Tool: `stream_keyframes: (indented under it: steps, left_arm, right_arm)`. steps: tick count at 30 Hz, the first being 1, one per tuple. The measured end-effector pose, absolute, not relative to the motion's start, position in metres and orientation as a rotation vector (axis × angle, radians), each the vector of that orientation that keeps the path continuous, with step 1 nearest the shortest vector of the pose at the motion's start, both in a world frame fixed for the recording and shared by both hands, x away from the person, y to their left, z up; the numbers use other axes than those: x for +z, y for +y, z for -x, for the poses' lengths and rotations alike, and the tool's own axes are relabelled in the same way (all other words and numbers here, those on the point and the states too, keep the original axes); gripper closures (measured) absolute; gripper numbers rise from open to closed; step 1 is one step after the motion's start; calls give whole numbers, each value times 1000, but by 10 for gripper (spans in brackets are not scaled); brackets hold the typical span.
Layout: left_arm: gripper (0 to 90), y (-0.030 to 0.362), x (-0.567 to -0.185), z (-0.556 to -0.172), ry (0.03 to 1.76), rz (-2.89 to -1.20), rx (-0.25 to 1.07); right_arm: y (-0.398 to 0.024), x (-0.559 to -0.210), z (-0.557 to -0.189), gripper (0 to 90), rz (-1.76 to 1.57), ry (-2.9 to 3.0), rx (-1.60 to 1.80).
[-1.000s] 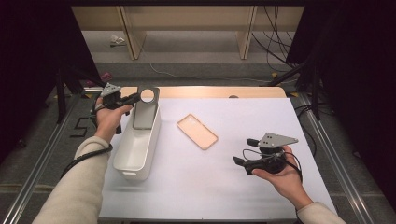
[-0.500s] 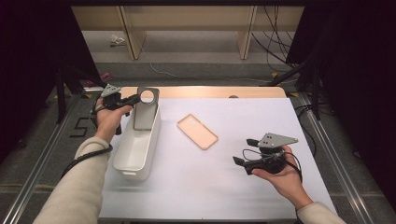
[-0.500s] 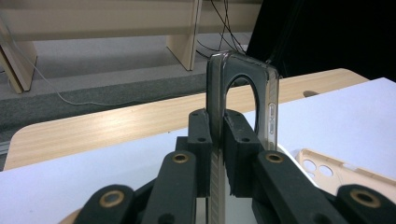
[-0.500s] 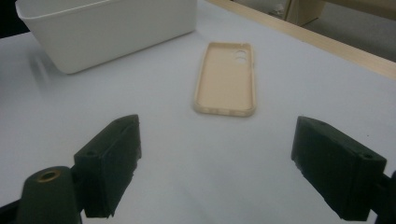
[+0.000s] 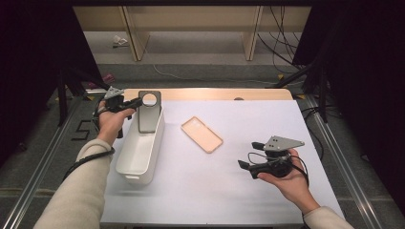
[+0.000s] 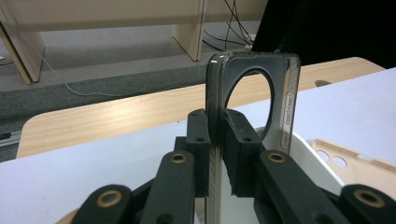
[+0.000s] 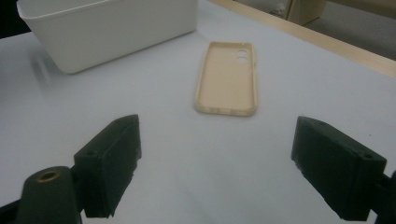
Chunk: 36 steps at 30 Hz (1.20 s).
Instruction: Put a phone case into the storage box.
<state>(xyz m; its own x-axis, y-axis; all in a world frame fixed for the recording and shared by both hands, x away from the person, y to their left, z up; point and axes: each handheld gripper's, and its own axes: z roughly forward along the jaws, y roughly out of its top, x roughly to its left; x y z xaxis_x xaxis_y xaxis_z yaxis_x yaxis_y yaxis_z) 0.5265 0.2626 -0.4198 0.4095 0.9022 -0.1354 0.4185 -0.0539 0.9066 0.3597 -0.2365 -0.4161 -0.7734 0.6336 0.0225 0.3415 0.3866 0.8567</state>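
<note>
The left gripper [image 5: 135, 102] pinches a smoky clear phone case [image 5: 149, 111] upright over the white bin [image 5: 142, 150]'s far end; the case's lower part is hidden inside. The right gripper [image 5: 249, 161], jaws wide and empty, hovers near a beige phone case [image 5: 202, 134] lying on the white tabletop [image 5: 210, 191]. Beyond the table's wooden edge [image 5: 215, 94], grey floor, cables and wooden legs fade into darkness.

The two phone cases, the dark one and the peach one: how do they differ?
The dark phone case is smoky grey, upright and pinched by the left tongs above the white bin. The peach phone case lies flat, untouched, on the table. Dark has one big round cutout, peach two small holes.
</note>
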Motion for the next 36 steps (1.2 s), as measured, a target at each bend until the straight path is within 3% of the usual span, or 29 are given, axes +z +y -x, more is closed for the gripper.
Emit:
stream_keyframes:
  steps: [17, 29, 36]
  left_arm:
    - [695, 255, -417, -532, 1220, -1753, 698]
    - [474, 252, -412, -532, 1228, -1734, 727]
    - [254, 249, -403, -521, 1238, -1708, 676]
  right_arm:
    - [-237, -416, -360, 168, -852, 2342, 1339]
    - [-237, -416, -359, 168, -852, 2343, 1339]
    - [-236, -416, -360, 167, -853, 2348, 1332]
